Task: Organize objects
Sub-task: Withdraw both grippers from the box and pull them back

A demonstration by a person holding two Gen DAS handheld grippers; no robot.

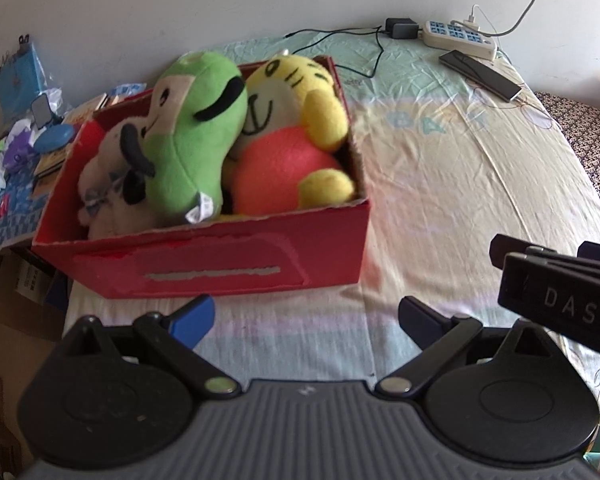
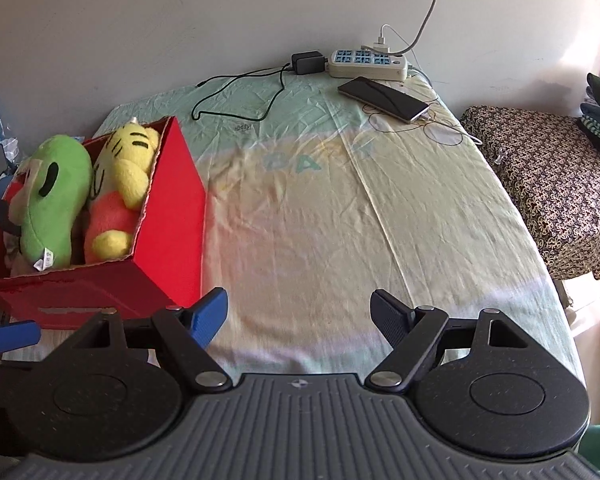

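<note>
A red cardboard box stands on the bed's left side. Inside lie a green plush toy, a yellow tiger plush with an orange belly, and a white-and-black plush at the left end. My left gripper hovers open just in front of the box, empty. My right gripper is open and empty over bare sheet to the right of the box. Its black body shows at the right edge of the left wrist view.
A pale sheet covers the bed. By the far wall lie a power strip, a black adapter with cable, and a phone. Clutter sits left of the box. A patterned cushion lies right of the bed.
</note>
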